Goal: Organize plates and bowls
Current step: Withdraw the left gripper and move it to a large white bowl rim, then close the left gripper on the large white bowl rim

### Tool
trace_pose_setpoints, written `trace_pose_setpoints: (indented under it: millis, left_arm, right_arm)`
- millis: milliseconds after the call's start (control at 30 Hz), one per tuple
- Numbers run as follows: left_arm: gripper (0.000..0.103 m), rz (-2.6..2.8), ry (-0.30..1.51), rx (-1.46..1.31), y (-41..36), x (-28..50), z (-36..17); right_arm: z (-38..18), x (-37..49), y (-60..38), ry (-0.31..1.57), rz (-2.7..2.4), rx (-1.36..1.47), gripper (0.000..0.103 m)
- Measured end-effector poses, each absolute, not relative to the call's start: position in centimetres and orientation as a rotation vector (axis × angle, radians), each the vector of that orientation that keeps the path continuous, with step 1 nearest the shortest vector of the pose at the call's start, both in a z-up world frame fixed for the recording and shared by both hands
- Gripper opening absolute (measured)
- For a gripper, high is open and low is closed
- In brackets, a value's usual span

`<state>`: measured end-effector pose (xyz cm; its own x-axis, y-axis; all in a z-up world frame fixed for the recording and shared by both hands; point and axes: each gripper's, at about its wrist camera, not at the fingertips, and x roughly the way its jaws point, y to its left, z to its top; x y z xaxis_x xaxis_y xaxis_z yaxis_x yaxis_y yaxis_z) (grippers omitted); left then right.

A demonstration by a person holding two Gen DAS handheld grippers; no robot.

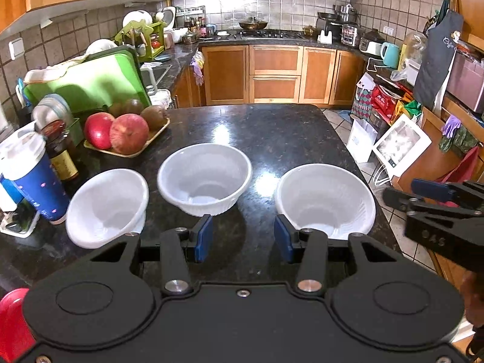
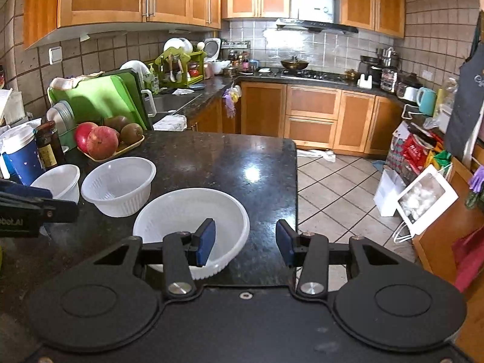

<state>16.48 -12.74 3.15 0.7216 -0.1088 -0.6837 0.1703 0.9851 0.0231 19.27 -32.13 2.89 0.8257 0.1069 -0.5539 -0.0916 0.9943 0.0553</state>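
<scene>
1. On the dark stone surface three white bowls stand in a row, apart from one another: the left bowl near a blue cup, the middle bowl in the centre, and the right bowl close to the surface's right edge.
2. All three look like thin ribbed plastic, so I judge them light, slightly flexible and unlikely to break, but smooth enough to slip or skid on the polished stone.
3. Their walls flare outward, so the rim is the sensible place to take hold: one pad inside, one outside, pinching the wall just below the lip.
4. Being light, a bowl may tip or slide if nudged before the pads close on it.
5. The left hand-held gripper is partly open and holds nothing; it hovers over bare surface between the middle and right bowls.
6. The right hand-held gripper is also partly open and empty. Its left pad appears in front of the right bowl, near the rim, but I cannot tell whether it touches.
7. No plates are clearly visible among the task's things here.
</scene>
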Motion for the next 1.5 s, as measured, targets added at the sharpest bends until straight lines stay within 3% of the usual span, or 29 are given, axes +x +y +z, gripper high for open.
trace_pose_setpoints:
  millis: [333, 467, 733, 1233, 1500]
  left_arm:
    - [0.053, -0.158, 0.809, 0.104, -15.1, 19.4, 1.8]
    - [0.052, -0.158, 0.853, 0.104, -15.6, 20.6, 1.0]
    - [0.042, -0.154, 0.917, 0.105, -16.1, 22.0, -0.1]
    - [0.022, -0.258, 0.932, 0.086, -16.1, 22.3, -0.3]
    - [0.022, -0.249, 0.944, 0.082, -16.1, 22.2, -0.3]
  right_arm:
    - [1.0, 23.4, -32.3, 0.628, 0.155, 0.034, 0.044]
    - [0.1, 24.6, -32.5, 0.657, 0.176, 0.043, 0.033]
    - [-0.7, 25.6, -33.2, 0.696, 0.186, 0.082, 0.019]
    - [-0.9, 25.0, -32.6, 0.69, 0.194, 0.083, 0.015]
    - [-0.7, 24.6, -32.9, 0.689, 0.197, 0.099, 0.015]
